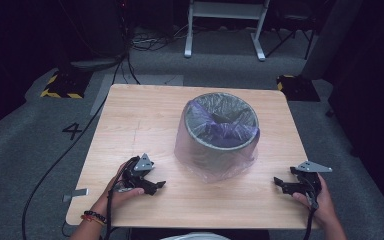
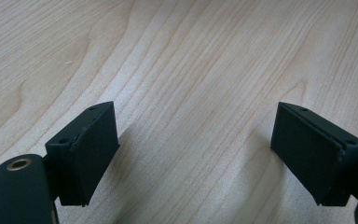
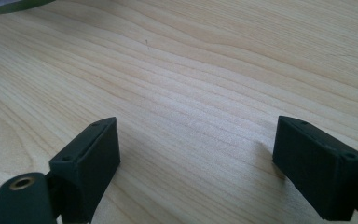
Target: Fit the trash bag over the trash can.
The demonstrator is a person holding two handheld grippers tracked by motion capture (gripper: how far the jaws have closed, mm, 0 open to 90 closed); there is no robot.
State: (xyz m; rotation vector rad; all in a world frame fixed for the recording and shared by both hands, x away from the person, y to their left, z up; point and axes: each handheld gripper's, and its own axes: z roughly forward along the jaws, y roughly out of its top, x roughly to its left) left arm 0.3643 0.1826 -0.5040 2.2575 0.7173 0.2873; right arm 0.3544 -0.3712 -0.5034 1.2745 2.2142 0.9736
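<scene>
High view, largest element first: grey carpeted floor (image 1: 25, 135) in a dark room, with a white frame (image 1: 225, 25) at the back, cables, yellow-and-black striped bases and a painted "4" (image 1: 72, 131) beside the table. On it stands the light wooden table (image 1: 145, 120), its grain bare and dry in both gripper views. Near the table's centre sits the waste bin (image 1: 221, 134), upright, lined with a thin translucent purple bag (image 1: 215, 165) whose loose skirt drapes over the rim and down the outer wall to the tabletop. I keep my left gripper (image 1: 150, 186) low on the table at the bin's near left, and my right gripper (image 1: 284, 184) at its near right, both apart from the bag. Each has its jaws spread wide with nothing between them, as the left gripper (image 2: 193, 154) and right gripper (image 3: 196, 161) views confirm. I judge the risks as follows: the film is slack and slippery, so a shallow pinch may slide off or tear it; pulling from one side alone may tip or drag the light bin; the draped skirt may snag under a jaw.
</scene>
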